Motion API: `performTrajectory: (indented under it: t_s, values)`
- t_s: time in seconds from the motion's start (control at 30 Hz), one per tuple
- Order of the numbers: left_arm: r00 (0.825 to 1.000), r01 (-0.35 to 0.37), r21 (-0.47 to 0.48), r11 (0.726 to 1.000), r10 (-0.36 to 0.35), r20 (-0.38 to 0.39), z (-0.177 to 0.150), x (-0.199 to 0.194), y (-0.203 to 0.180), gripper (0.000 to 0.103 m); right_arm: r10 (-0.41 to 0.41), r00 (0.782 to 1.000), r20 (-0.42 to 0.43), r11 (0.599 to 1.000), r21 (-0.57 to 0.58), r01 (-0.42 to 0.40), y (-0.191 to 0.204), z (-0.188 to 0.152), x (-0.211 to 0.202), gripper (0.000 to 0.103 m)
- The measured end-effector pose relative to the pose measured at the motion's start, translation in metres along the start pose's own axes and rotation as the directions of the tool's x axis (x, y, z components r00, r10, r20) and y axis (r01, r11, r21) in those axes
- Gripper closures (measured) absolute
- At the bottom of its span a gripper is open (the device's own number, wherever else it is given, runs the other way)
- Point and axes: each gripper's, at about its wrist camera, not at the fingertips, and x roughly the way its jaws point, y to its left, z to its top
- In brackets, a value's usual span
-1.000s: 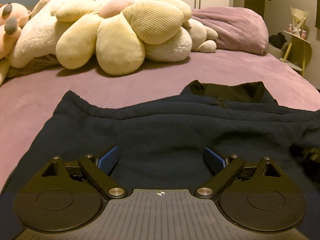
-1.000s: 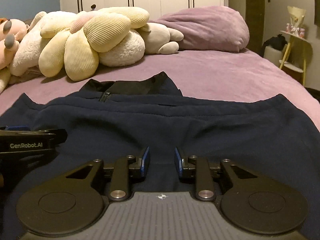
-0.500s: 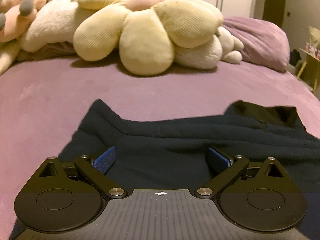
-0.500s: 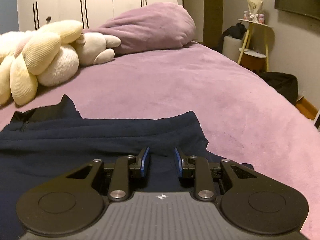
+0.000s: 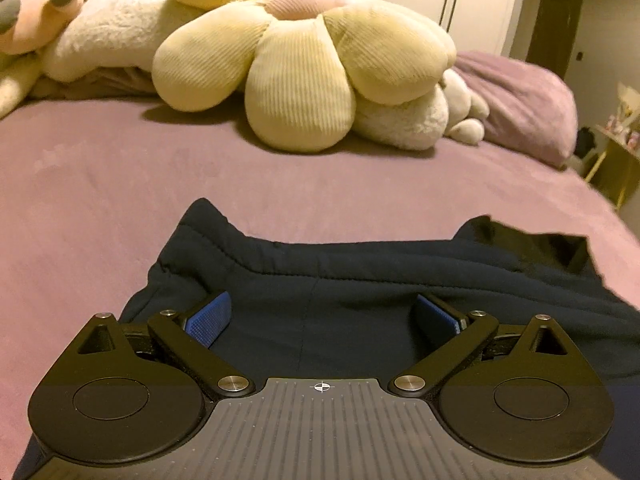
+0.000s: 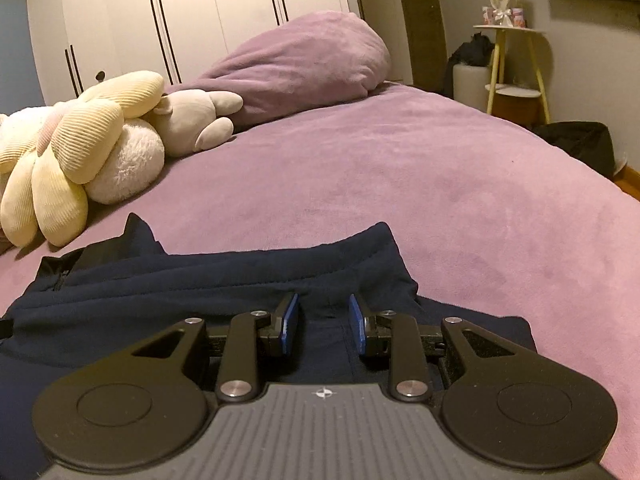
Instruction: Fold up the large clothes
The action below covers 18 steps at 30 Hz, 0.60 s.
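Observation:
A dark navy garment [image 5: 320,280] lies spread on the purple bed [image 5: 100,184], its black collar with a zipper at one end [image 5: 532,244]. My left gripper [image 5: 322,316] is wide open over the garment's left corner, with nothing between its blue pads [image 5: 210,316]. In the right wrist view the garment [image 6: 200,280] runs leftward. My right gripper [image 6: 323,320] hangs over its right corner, its jaws narrowly apart, with cloth below them and none pinched.
A yellow flower cushion [image 5: 304,68] and several plush toys [image 5: 80,40] lie at the head of the bed. A purple pillow [image 6: 304,64] lies beside them. A small yellow-legged side table [image 6: 516,68] and a dark bag [image 6: 576,144] stand right of the bed.
My left gripper has moved left to the garment's left corner and my right gripper has moved right to its right corner. Both jaw openings are unchanged.

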Motion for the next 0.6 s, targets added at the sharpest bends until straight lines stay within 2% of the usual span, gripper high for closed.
performTrajectory:
  t_s: [0.07,0.1,0.2,0.23,0.33,0.4,0.53,0.6]
  values:
    - [1.000,-0.011,0.015,1.000,0.011,0.002,0.000,-0.016,0.005,0.002,-0.012,1.000,0.002,1.000,-0.012,0.012,0.004,0.001,-0.004,0.076]
    - [1.000,-0.025,0.055,0.998,0.024,0.015,-0.004,-0.027,0.008,0.002,-0.025,1.000,0.007,0.999,-0.020,0.025,0.006,0.003,-0.008,0.075]
    - [0.997,-0.068,0.143,0.987,0.063,0.042,-0.016,-0.047,0.018,0.002,-0.058,0.997,0.042,0.998,-0.033,0.059,0.010,0.002,-0.030,0.065]
    - [0.997,-0.073,0.128,0.989,0.068,0.042,-0.017,-0.049,0.024,0.002,-0.068,0.996,0.057,0.997,-0.039,0.070,0.009,-0.001,-0.038,0.063]
    - [0.998,-0.056,-0.042,0.998,0.056,0.006,-0.018,-0.041,0.051,0.000,-0.091,0.993,0.081,0.994,-0.061,0.096,0.004,-0.013,-0.051,0.063]
    - [0.999,-0.040,-0.152,0.988,0.036,-0.033,-0.018,-0.031,0.065,0.000,-0.090,0.993,0.077,0.994,-0.051,0.094,0.001,-0.016,-0.046,0.063]
    - [0.996,-0.063,-0.117,0.991,0.056,-0.066,-0.011,-0.039,0.059,0.000,-0.129,0.991,0.023,0.987,-0.091,0.131,0.006,-0.010,-0.025,0.063]
    - [0.996,-0.034,-0.120,0.992,0.024,-0.089,-0.011,-0.054,0.065,0.000,-0.140,0.990,0.018,0.984,-0.107,0.141,0.010,-0.009,-0.024,0.063]
